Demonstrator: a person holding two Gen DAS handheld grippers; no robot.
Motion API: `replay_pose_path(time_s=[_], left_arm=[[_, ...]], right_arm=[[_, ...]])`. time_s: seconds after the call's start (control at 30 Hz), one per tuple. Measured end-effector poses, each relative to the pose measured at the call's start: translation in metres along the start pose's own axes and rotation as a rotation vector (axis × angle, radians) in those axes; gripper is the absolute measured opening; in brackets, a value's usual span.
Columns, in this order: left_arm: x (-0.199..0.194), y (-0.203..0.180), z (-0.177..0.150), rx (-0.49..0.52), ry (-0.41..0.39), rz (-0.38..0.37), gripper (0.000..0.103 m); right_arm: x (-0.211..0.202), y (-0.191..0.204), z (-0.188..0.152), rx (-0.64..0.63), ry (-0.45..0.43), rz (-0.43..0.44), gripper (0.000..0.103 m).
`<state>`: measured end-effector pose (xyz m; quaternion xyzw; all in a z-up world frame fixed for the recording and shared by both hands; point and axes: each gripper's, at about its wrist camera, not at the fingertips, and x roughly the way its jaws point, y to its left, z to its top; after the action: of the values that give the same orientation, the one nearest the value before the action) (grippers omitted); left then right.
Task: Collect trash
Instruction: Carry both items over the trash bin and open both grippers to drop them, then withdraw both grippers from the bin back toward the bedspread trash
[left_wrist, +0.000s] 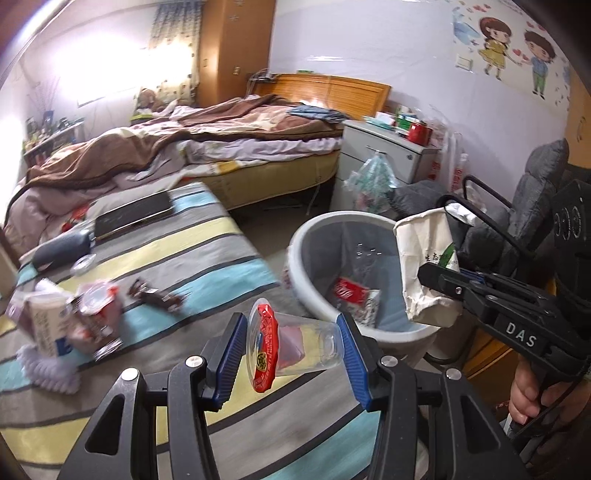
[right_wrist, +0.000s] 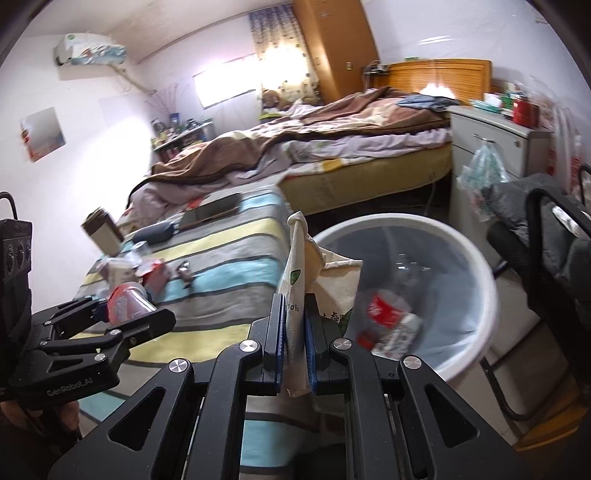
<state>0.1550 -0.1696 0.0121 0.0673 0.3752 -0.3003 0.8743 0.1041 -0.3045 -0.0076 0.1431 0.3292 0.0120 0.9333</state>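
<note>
Left gripper (left_wrist: 291, 349) clamps a clear cup (left_wrist: 295, 343) lying sideways, rim leftward (over the table's edge); right gripper (right_wrist: 295, 332) pinches an upright paper bag (right_wrist: 317, 284) beside the open bin (left_wrist: 306, 236)

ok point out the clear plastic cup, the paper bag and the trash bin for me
clear plastic cup (left_wrist: 310, 341): left wrist view, on its see-through side wall
paper bag (right_wrist: 295, 325): right wrist view, on the folded edge between the pads
trash bin (right_wrist: 476, 273): right wrist view, on its white rim
</note>
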Motion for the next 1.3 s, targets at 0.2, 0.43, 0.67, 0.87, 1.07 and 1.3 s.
replay_pose_path(time_s=[0.2,0.43,0.67,0.87,1.07,1.3], left_arm=[[0.024,-0.028,0.017,0.036,0.014,-0.046,0.050],[0.058,-0.050,0.031,0.058,0.037,-0.071,0.051],[0.092,-0.065,0.042,0.054,0.075,-0.097,0.051],[0.101,-0.067,0.043,0.034,0.076,-0.114,0.071],[0.097,-0.062,0.042,0.022,0.072,-0.103,0.072],[0.074,-0.049,0.040,-0.003,0.037,-0.079,0.072]], right_arm=[[0.000,-0.028,0.006,0.032,0.003,-0.053,0.012],[0.009,-0.054,0.009,0.046,0.032,-0.111,0.012],[0.025,-0.077,0.013,0.047,0.078,-0.161,0.012],[0.031,-0.091,0.010,0.072,0.110,-0.185,0.019],[0.029,-0.093,0.008,0.085,0.108,-0.179,0.047],[0.025,-0.086,0.009,0.083,0.089,-0.173,0.047]])
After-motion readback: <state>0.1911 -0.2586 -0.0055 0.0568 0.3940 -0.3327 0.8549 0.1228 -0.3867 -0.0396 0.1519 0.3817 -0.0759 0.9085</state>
